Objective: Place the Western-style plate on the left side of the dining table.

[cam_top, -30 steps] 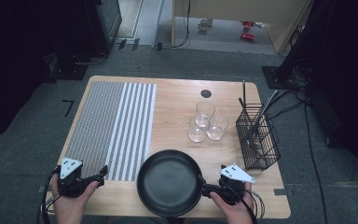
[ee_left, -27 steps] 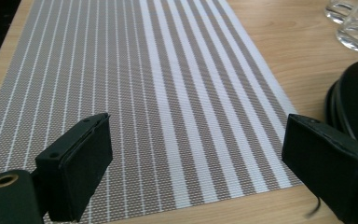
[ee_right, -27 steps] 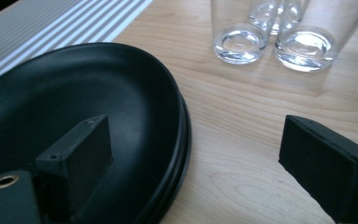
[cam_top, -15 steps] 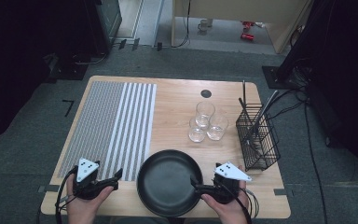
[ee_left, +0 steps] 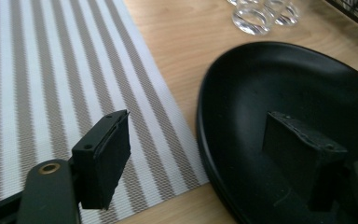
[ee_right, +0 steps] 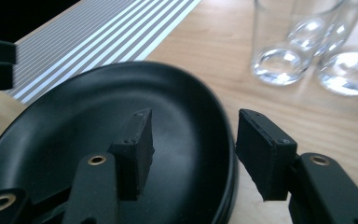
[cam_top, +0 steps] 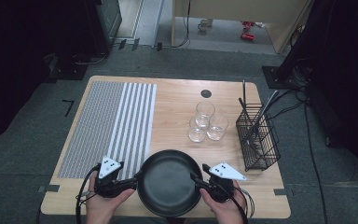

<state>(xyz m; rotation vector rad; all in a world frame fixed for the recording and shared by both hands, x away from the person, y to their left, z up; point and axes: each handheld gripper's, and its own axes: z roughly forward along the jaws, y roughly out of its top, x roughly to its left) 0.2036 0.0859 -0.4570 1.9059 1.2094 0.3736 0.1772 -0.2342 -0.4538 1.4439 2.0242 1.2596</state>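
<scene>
A black round plate lies at the table's front centre. My left gripper is at its left rim. In the left gripper view the left gripper straddles the rim of the plate, one jaw over the mat and one inside the plate, with a wide gap. My right gripper is at the right rim. In the right gripper view the right gripper has the rim of the plate between its jaws, the pads apart from it. Both grippers' jaws have just been closing.
A striped grey and white placemat covers the table's left half, its near corner beside the plate. Three clear glasses stand behind the plate. A black wire basket holding utensils is at the right edge. Bare wood table lies beyond.
My left gripper has moved right across the placemat to the plate's left rim. The right gripper has stayed at the right rim, and its jaws have narrowed around it.
</scene>
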